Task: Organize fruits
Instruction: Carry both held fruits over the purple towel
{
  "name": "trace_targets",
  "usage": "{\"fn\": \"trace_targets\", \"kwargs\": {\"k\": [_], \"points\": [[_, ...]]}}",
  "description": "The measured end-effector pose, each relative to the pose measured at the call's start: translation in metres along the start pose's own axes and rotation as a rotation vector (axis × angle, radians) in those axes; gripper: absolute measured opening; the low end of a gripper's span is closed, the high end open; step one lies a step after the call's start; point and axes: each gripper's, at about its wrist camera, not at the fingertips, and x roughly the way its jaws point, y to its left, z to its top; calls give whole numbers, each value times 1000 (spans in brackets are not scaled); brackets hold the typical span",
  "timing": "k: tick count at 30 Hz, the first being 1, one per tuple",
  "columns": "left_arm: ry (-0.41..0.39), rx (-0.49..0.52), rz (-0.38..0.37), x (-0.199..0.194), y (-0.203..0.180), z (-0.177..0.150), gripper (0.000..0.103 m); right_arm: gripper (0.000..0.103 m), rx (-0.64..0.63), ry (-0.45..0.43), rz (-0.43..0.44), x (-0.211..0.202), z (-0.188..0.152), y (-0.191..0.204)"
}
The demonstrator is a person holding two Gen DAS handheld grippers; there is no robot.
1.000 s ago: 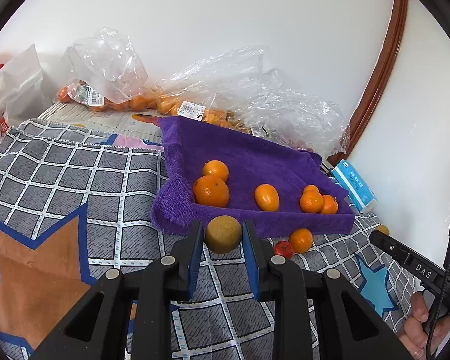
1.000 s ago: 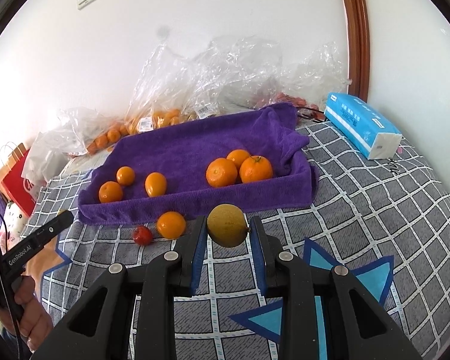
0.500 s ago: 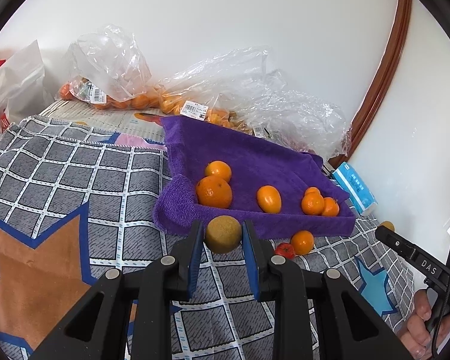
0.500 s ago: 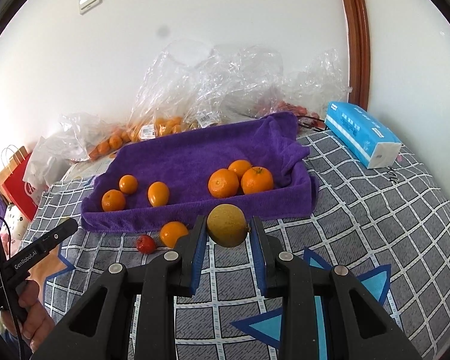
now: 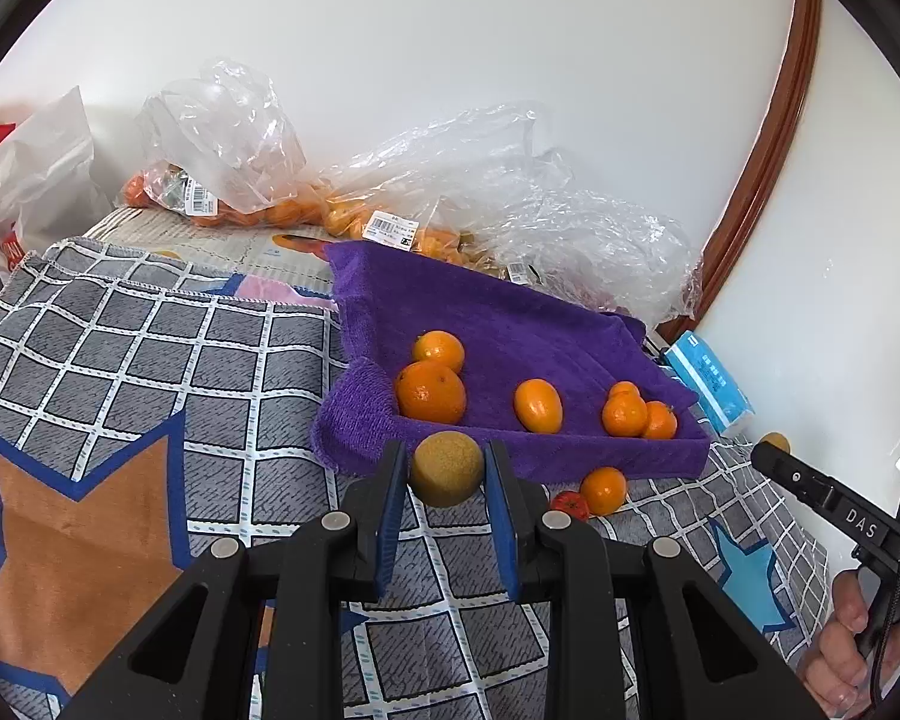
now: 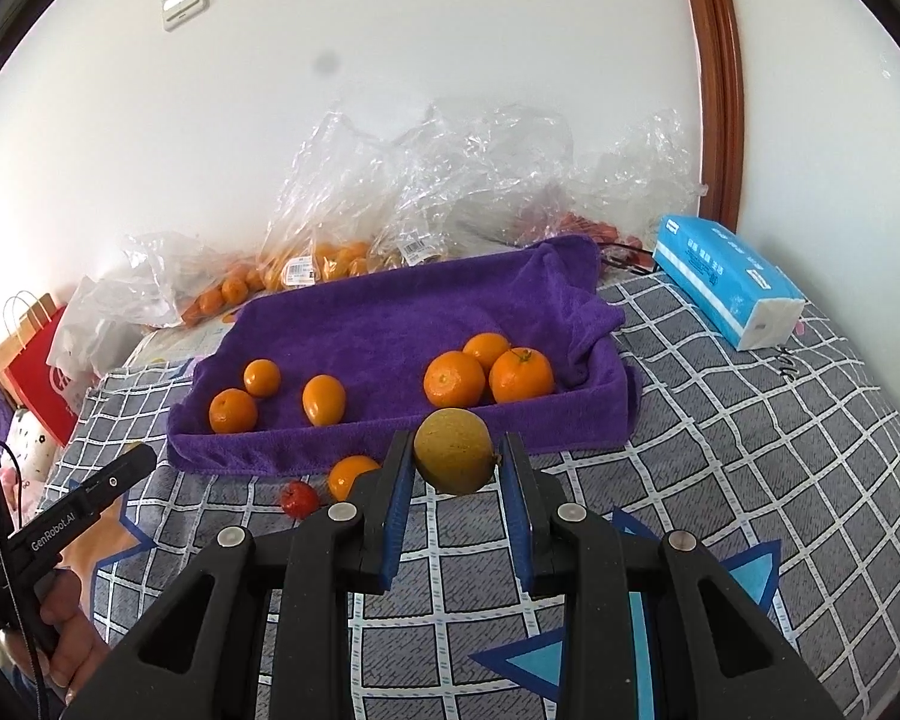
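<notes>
My left gripper [image 5: 444, 456] is shut on a round yellow-brown fruit [image 5: 447, 471], held just in front of the purple towel-lined tray's near rim [image 5: 570, 450]. My right gripper [image 6: 457, 447] is shut on a second yellow-brown fruit [image 6: 453, 453] above the checked cloth, before the same tray's front wall [image 6: 282, 453]. Several oranges [image 6: 455, 379] lie inside the tray. One loose orange [image 6: 348, 474] and a small red fruit [image 6: 299, 499] sit on the cloth in front of it. Each view shows the other gripper at its edge, held by a hand.
Clear plastic bags with more oranges [image 5: 240, 204] crowd the wall behind the tray. A blue tissue pack [image 6: 726, 276] lies right of the tray near the wooden door frame. A red paper bag [image 6: 36, 372] stands at the far left. Checked cloth [image 5: 120, 372] covers the surface.
Both grippers keep their fruits. The tray sits slightly lower in the right wrist view than a second ago; otherwise nothing has visibly moved.
</notes>
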Motion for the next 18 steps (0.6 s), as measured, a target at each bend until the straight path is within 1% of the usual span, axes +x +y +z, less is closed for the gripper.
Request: {"fn": "trace_targets", "kwargs": {"k": [3, 8, 10, 13, 18], "points": [[-7, -2, 2, -2, 1, 1, 25, 29, -18, -17, -5, -3, 3, 2], [-9, -9, 19, -1, 3, 3, 25, 29, -8, -26, 5, -6, 7, 1], [2, -14, 45, -1, 2, 6, 25, 29, -12, -25, 5, -6, 9, 1], [-3, 1, 48, -6, -1, 9, 25, 29, -19, -20, 10, -6, 11, 2], [-1, 24, 87, -10, -9, 20, 25, 29, -45, -34, -3, -4, 15, 6]]}}
